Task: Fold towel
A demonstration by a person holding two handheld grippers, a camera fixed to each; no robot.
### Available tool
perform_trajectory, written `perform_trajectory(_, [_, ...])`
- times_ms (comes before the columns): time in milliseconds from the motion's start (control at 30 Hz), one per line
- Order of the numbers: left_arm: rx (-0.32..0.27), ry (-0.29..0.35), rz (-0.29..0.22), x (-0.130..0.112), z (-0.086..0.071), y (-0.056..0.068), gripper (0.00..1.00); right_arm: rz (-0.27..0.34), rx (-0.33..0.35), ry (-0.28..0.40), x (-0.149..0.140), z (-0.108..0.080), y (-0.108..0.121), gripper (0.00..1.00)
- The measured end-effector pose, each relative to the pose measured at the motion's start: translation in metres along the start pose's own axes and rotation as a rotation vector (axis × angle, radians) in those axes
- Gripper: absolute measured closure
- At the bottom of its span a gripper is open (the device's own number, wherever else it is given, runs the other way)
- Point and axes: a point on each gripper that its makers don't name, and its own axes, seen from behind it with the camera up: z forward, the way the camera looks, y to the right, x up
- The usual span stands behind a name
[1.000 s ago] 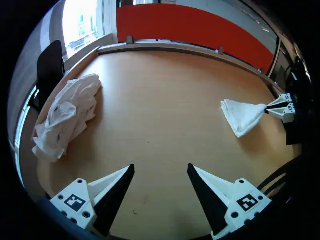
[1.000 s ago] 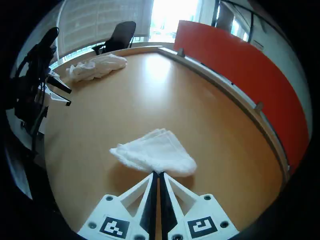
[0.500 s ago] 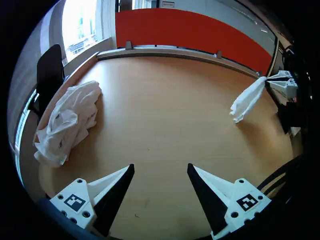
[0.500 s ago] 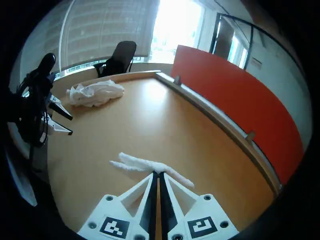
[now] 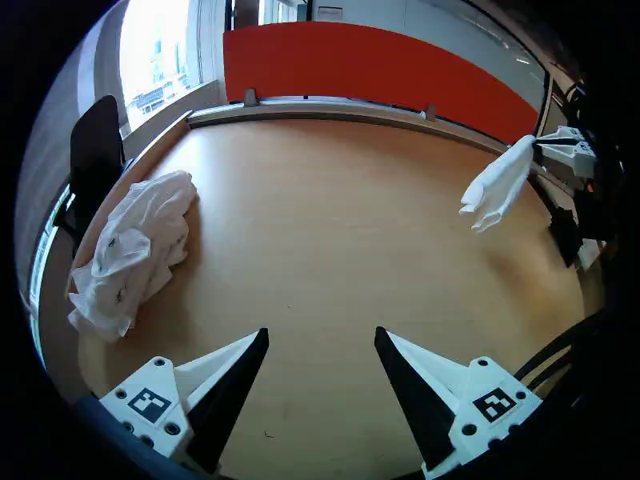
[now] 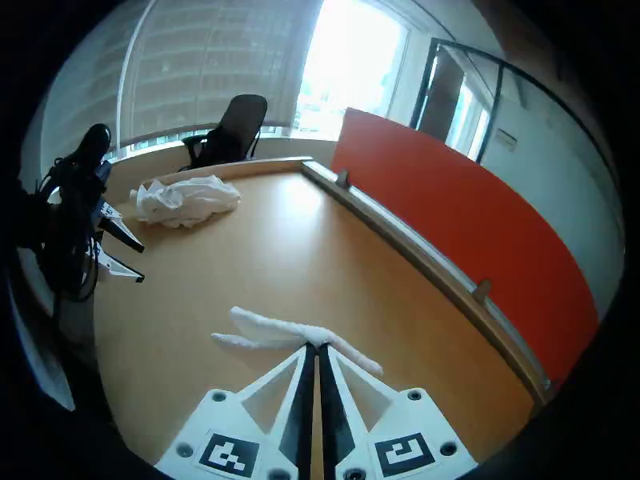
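Two fingers of the right gripper [image 6: 318, 346] are clamped together on one edge of the white towel [image 6: 272, 330]. The towel hangs limp just ahead of and below the fingertips, above the tabletop [image 6: 264, 256]. The left gripper [image 5: 320, 330] has its fingers set wide apart, with bare tabletop between them. A crumpled white cloth pile [image 5: 132, 248] lies well ahead and left of the left fingers, near the tabletop edge.

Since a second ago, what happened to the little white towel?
The right gripper, shut on the folded towel, lifted it off the table; it now hangs limp from the fingers. The left gripper stayed open and empty, and the crumpled white pile stayed where it lay.
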Motion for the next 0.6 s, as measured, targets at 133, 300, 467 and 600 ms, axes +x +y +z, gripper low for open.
perform_trajectory(133, [-0.002, 0.0, 0.005, 0.001, 0.0, 0.002, 0.01, 0.018, -0.01, -0.001, -0.005, -0.007, 0.009, 0.96])
perform_trajectory(300, [-0.004, -0.001, 0.009, 0.001, 0.0, 0.005, 0.01, 0.049, -0.034, -0.01, -0.017, -0.02, 0.027, 0.96])
perform_trajectory(467, [-0.008, -0.005, 0.011, 0.001, 0.0, 0.01, 0.01, 0.065, -0.065, -0.029, -0.034, -0.037, 0.048, 0.96])
perform_trajectory(600, [-0.01, -0.007, 0.017, 0.001, 0.001, 0.014, 0.01, 0.078, -0.094, -0.046, -0.048, -0.051, 0.068, 0.96])
